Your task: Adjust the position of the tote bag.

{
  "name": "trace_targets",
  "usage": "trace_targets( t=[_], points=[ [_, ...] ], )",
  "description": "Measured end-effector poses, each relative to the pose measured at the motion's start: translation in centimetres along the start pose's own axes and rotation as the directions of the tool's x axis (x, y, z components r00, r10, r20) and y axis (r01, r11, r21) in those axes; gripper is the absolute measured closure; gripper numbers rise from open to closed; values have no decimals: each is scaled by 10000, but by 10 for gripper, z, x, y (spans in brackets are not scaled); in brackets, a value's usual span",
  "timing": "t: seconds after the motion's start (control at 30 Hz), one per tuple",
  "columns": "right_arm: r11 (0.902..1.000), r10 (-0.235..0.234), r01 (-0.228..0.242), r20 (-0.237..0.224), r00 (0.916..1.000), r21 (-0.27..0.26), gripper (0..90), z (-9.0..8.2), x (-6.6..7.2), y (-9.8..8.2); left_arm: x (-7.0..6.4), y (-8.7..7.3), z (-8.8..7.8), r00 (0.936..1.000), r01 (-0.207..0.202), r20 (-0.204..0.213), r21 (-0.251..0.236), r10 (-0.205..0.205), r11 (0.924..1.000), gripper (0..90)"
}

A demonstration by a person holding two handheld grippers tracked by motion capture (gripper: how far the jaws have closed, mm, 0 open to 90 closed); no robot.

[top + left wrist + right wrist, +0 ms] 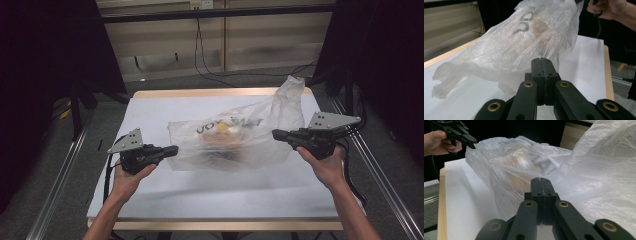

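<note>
A translucent plastic bag [240,135] with black lettering lies in the middle of the white table [150,195], something orange-brown inside it. My left gripper [175,149] is at the bag's left edge, jaws pressed together. In the left gripper view the gripper [540,60] meets the bag [519,47], where a crease runs down to it. My right gripper [275,134] is shut at the bag's right edge. In the right gripper view the gripper [540,180] stands against the bag [524,162]. Whether either pinches film I cannot tell.
The table has a wooden rim [210,92] and metal rails [55,180] along both sides. Dark stands [75,110] and cables [205,65] are on the floor behind. The person's other hand [604,10] appears in the left gripper view. The left gripper [471,143] appears far off in the right gripper view.
</note>
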State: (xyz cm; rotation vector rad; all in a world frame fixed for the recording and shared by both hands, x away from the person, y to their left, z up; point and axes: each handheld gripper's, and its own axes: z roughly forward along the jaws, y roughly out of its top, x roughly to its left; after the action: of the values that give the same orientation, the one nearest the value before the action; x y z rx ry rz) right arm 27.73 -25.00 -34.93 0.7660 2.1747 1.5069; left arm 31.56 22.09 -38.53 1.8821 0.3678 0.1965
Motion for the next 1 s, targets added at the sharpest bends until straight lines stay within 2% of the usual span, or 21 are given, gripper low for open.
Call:
trace_targets(
  t=[0.1, 0.2, 0.3, 0.37, 0.5, 0.57, 0.73, 1.0],
  points=[
    [9997, 37, -33, -142, 9999, 238, 900, 4, 2, -5, 0, -3, 3, 10000, -44, 27, 247, 43, 9997, 900],
    [9993, 31, -26, -114, 9999, 373, 900, 6, 2, -9, -1, -9, 9, 9999, 107, 28, 439, -108, 9990, 900],
    [9984, 138, -133, -75, 9999, 543, 900, 10, 0, -16, 0, -16, 18, 9999, 90, 84, 764, -97, 9970, 900],
    [9975, 241, -234, -92, 9997, 662, 900, 14, -2, -20, 0, -21, 26, 9999, 86, 59, 1137, -94, 9935, 900],
    [9938, 234, -220, -118, 9997, 1088, 900, 25, -3, -29, 2, -30, 35, 9999, 83, 128, 1564, -104, 9877, 900],
    [9911, 307, -279, -193, 9993, 1302, 900, 31, -4, -36, 2, -33, 38, 9996, 208, 160, 1613, -237, 9867, 900],
    [9856, 263, -204, -327, 9991, 1676, 900, 39, -2, -43, 2, -35, 41, 9997, 29, 246, 1876, -76, 9822, 900],
    [9759, 375, -330, -168, 9992, 2159, 900, 45, -6, -56, 3, -45, 50, 9999, 52, 135, 2432, -87, 9700, 900]
  ],
)
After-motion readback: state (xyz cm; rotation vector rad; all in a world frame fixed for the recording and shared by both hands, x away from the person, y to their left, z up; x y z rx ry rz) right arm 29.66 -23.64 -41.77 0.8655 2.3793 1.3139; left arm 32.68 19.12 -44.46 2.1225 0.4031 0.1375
